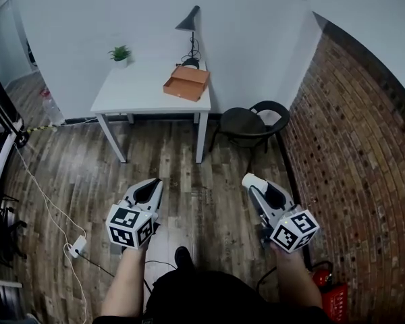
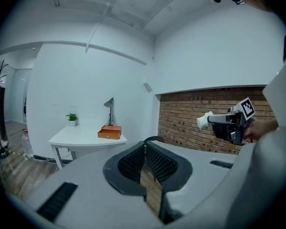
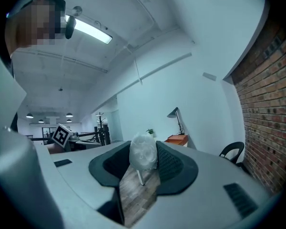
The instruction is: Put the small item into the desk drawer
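A small white plastic-wrapped item (image 3: 143,151) on a thin stick sits between the pads of my right gripper (image 1: 252,181), which is shut on it; the white item (image 1: 249,179) shows at the jaw tips. My left gripper (image 1: 150,186) is level with it, its jaws closed together with nothing in them (image 2: 144,149). Both hang over the wooden floor, well short of the white desk (image 1: 138,93). A small brown wooden drawer box (image 1: 186,83) rests on the desk's right side, closed as far as I can tell. The left gripper view also shows the right gripper (image 2: 214,121) with the item (image 2: 203,122).
A dark desk lamp (image 1: 189,24) and a small potted plant (image 1: 120,54) stand at the desk's back. A black chair (image 1: 253,121) sits right of the desk, by the brick wall (image 1: 351,147). White cables and an adapter (image 1: 75,247) lie on the floor at left. A red basket (image 1: 334,301) is behind me, right.
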